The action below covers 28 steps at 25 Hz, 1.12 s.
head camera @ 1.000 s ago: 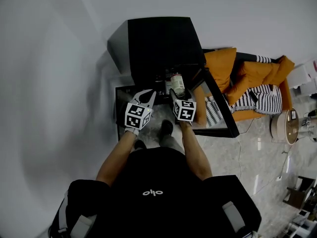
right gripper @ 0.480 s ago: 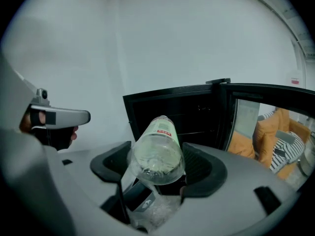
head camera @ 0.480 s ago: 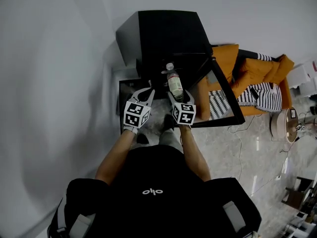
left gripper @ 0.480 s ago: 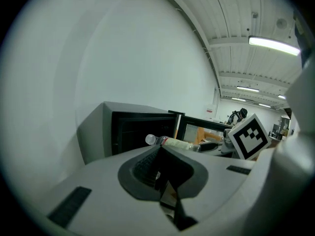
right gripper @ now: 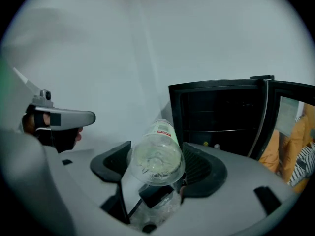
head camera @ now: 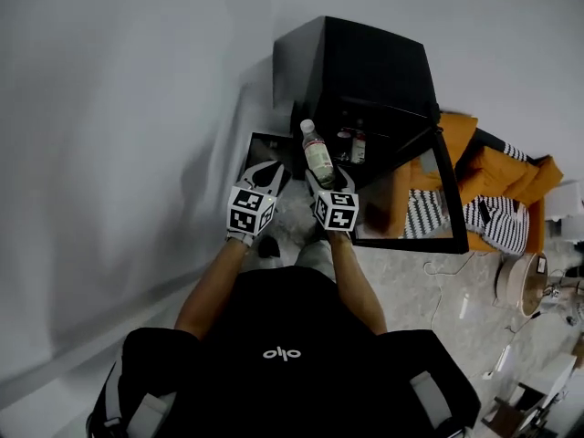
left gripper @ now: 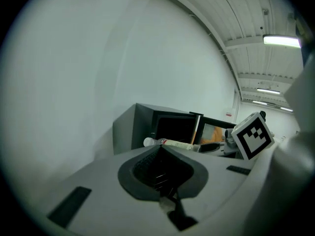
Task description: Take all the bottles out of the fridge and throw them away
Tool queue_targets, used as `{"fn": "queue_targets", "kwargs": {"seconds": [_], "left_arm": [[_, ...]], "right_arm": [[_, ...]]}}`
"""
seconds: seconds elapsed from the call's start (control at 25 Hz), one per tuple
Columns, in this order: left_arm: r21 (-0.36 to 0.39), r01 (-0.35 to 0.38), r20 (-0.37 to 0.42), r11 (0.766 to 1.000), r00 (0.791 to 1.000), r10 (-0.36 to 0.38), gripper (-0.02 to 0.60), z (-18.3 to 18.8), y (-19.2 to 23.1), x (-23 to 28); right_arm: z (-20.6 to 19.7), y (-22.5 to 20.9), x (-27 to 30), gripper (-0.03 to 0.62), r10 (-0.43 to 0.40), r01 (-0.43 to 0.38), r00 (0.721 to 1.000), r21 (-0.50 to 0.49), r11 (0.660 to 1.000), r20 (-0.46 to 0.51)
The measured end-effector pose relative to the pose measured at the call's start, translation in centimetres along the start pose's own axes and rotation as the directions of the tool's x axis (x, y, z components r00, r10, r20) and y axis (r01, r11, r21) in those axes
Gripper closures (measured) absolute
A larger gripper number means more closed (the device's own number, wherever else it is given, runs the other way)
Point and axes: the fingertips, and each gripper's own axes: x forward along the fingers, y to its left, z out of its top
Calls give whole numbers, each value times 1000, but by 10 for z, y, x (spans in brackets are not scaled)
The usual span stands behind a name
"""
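A bottle (head camera: 318, 158) was gripped in the fingers of the right gripper (head camera: 327, 181), outside the open fridge (head camera: 365, 62). The left gripper (head camera: 265, 173) was closed and empty. More bottles (head camera: 352, 144) were left inside, and nothing appeared to have been discarded yet.

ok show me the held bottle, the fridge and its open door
bottle (head camera: 318, 161), head view, mid body
fridge (head camera: 365, 57), head view, top panel
door (head camera: 411, 203), head view, glass pane

Even soft light, fisheye edges, slight blur
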Motion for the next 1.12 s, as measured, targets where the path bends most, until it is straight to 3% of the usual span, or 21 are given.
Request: {"fn": "queue_targets", "kwargs": {"seconds": [0.24, 0.44, 0.8, 1.12], "left_arm": [[-72, -138, 12, 988, 990, 139, 575, -10, 47, -48], [-107, -199, 3, 974, 980, 200, 575, -27, 68, -68], [-107, -215, -44, 971, 976, 211, 575, -54, 97, -51], [-136, -233, -119, 963, 969, 217, 575, -138, 123, -12]], "right_arm": [[4, 61, 28, 261, 117, -119, 993, -64, 991, -34], [-4, 86, 46, 261, 171, -177, 983, -96, 980, -69], [-30, 84, 97, 261, 195, -216, 965, -115, 970, -173], [-111, 57, 157, 261, 195, -235, 941, -121, 964, -276]]}}
